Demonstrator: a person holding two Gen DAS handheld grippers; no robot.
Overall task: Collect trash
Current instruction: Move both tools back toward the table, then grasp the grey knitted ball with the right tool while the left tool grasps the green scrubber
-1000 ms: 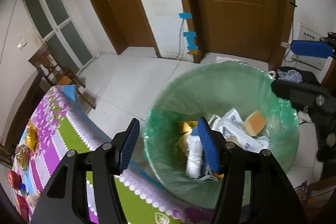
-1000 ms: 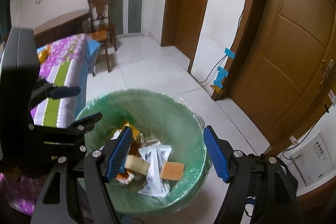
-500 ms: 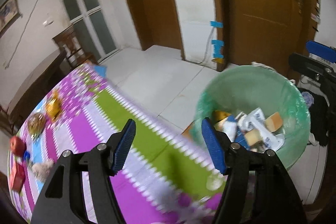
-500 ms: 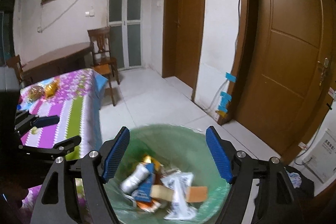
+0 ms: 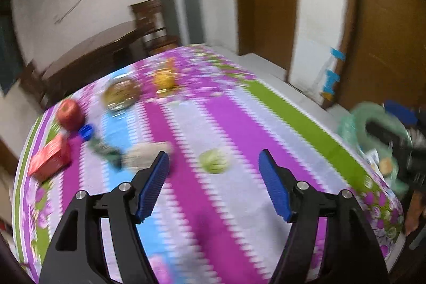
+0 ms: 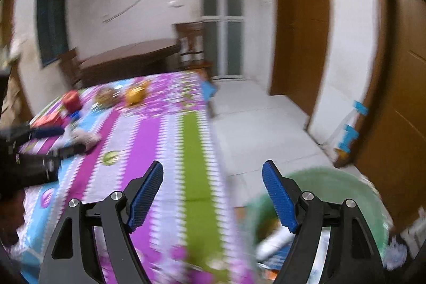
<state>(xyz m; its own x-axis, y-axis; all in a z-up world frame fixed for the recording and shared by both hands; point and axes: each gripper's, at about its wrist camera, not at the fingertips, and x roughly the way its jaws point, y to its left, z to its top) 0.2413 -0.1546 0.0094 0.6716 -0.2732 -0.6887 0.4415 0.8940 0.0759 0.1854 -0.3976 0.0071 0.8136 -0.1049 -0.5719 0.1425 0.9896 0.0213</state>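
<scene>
Left gripper is hanging over the table, jaws opening, nothing between them. Going left to right from the table's left edge: red box, apple, blue cap, dark wrapper, pale wad, green scrap. Bin is sitting off the table's right edge. Right gripper is spread wide and empty between table and bin. Likely next: grab the scrap; slow down, center it between the pads, close low against the cloth. All blurry.
</scene>
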